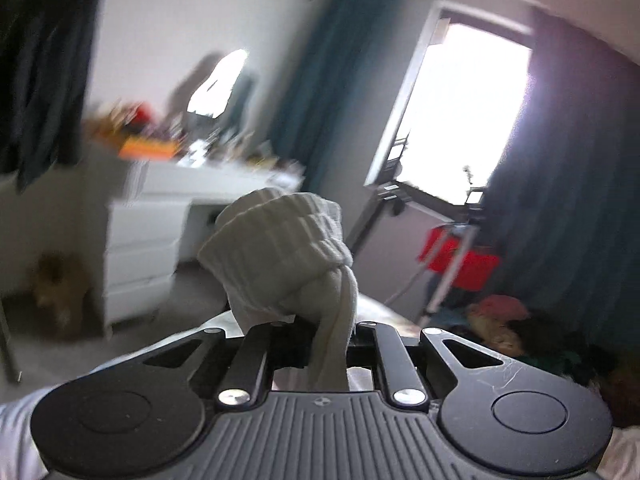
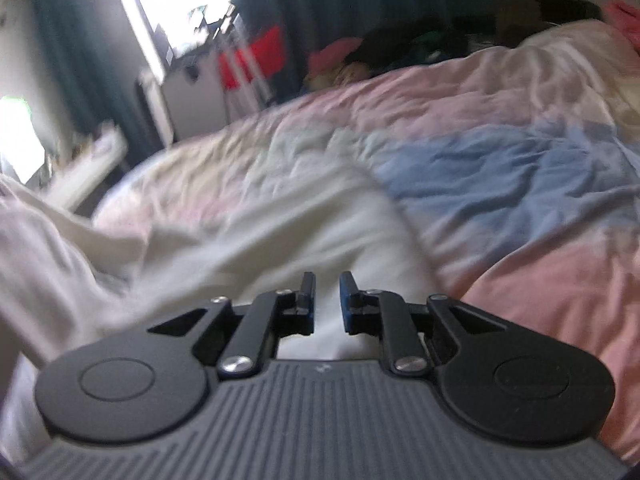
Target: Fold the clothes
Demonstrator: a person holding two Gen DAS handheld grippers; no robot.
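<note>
The left gripper (image 1: 316, 332) is clamped on a white garment (image 1: 280, 256) — a ribbed cuff bunches up above the fingers at twelve o'clock, and a thin strip of the cloth hangs down between them toward the gripper body. Behind it, at about ten o'clock, stands a white dresser (image 1: 152, 216) with blurred clutter on its top; what the drawers hold is not visible. A bright window (image 1: 460, 112) sits at one o'clock between dark teal curtains (image 1: 580, 200), with a red item (image 1: 460, 256) on a rack at three o'clock.

The right gripper (image 2: 325, 300) is slightly open — a narrow gap shows between its fingers and nothing is held there. Beneath and ahead of it the white garment (image 2: 256, 248) lies spread on the bed, rising off toward nine o'clock. The bedspread (image 2: 500, 184), patched in pink, blue and cream, runs from twelve to four o'clock. A heap of clothes (image 2: 400, 52) lies blurred at the far edge, around twelve o'clock.
</note>
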